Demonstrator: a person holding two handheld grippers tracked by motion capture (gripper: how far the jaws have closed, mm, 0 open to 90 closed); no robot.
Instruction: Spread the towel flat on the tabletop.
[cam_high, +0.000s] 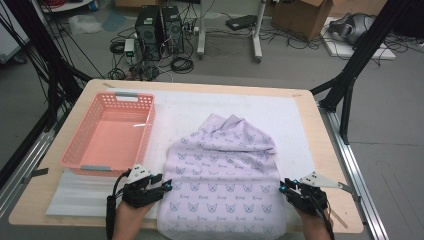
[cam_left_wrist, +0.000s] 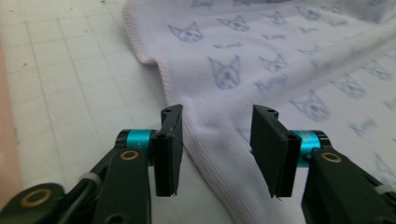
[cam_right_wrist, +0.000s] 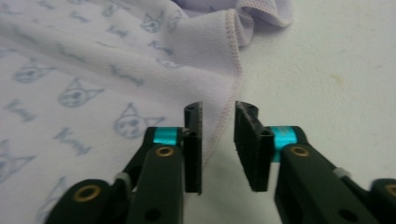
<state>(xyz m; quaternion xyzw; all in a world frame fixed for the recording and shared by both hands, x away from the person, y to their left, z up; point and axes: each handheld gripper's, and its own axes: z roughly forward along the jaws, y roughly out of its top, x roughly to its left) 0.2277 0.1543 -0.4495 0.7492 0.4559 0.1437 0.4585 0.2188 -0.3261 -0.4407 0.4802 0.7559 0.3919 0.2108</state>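
- The lilac cloth (cam_high: 224, 175) with a printed cat-face pattern lies mostly flat on the white mat (cam_high: 280, 112) in the middle of the tabletop (cam_high: 327, 165). Its far end, toward 12 o'clock, is bunched and partly folded over.
- The left gripper (cam_high: 167, 186) is at the left hem of the cloth, around 8 o'clock from its centre. In the left gripper view its jaws are open, and the ribbed hem (cam_left_wrist: 210, 154) runs between them without being pressed.
- The right gripper (cam_high: 284, 189) is at the right hem, around 4 o'clock. In the right gripper view its jaws stand apart by a narrower gap, and the stitched edge (cam_right_wrist: 219, 126) passes between them; the pads do not seem to squeeze it.
- My judgement: the work looks like folding the cloth, and it is at an early point. Both near side edges are lined up for a grasp, but nothing is gripped yet.
- The fold itself is left to do, and maybe putting the cloth away.
- The pink plastic basket (cam_high: 142, 122) stands empty at 10 o'clock from the cloth, well apart from it.
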